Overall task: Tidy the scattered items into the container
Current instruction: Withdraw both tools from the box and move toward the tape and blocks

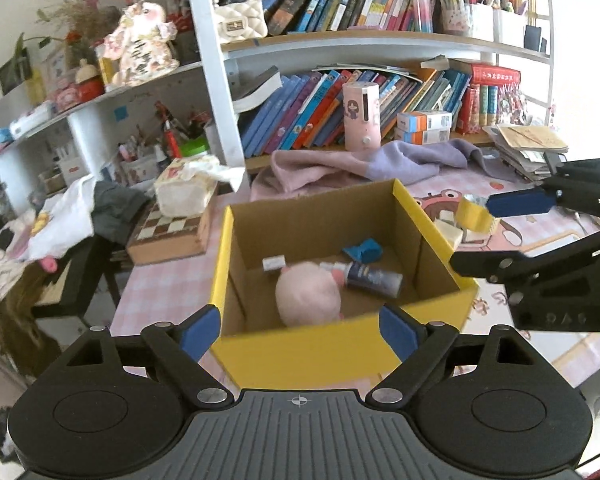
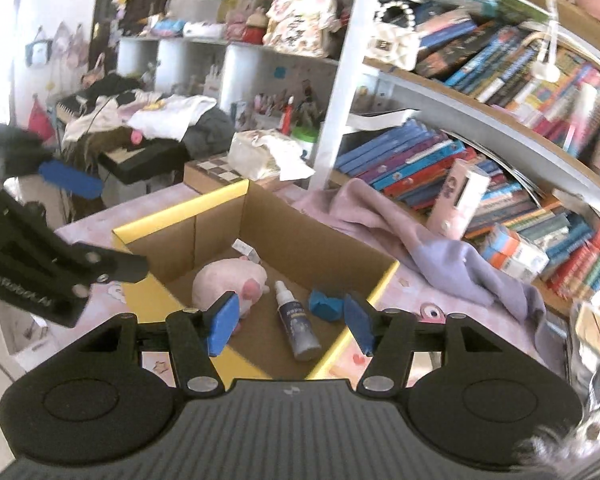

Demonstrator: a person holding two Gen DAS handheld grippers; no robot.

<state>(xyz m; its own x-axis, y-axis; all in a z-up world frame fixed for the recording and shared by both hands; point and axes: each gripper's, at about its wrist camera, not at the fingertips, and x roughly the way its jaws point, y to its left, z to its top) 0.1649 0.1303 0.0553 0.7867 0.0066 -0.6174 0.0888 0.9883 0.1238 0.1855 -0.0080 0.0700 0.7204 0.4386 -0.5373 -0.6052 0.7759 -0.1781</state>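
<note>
Crowded bookshelves [image 1: 380, 92] rise behind a tabletop [image 1: 164, 284] covered in a pink checked cloth, and on it stands the landmark for everything here: an open cardboard box [image 1: 340, 354] with yellow outer walls. Inside the box lie a pink plush toy [image 1: 308, 298], a dark spray bottle [image 1: 370, 276] on its side just beside the toy, a crumpled blue item [image 1: 363, 250] toward the far wall, and a small white box [image 1: 274, 263] near the back. Behind the box, a pink and lavender cloth [image 1: 364, 166] is heaped against the lower shelf; to the box's left a tissue pack [image 1: 186, 192] sits on a checkered board case [image 1: 170, 232]. The left gripper [image 1: 298, 330] hangs over the box's near wall with its jaws wide apart and nothing between them. The right gripper [image 2: 290, 322] hovers above the box's opposite side, its jaws apart and empty, the bottle and blue item showing below in the gap. To the right of the box, a yellow-wrapped item [image 1: 476, 216] shows just beside the right gripper's blue pad; whether they touch I cannot tell.
</note>
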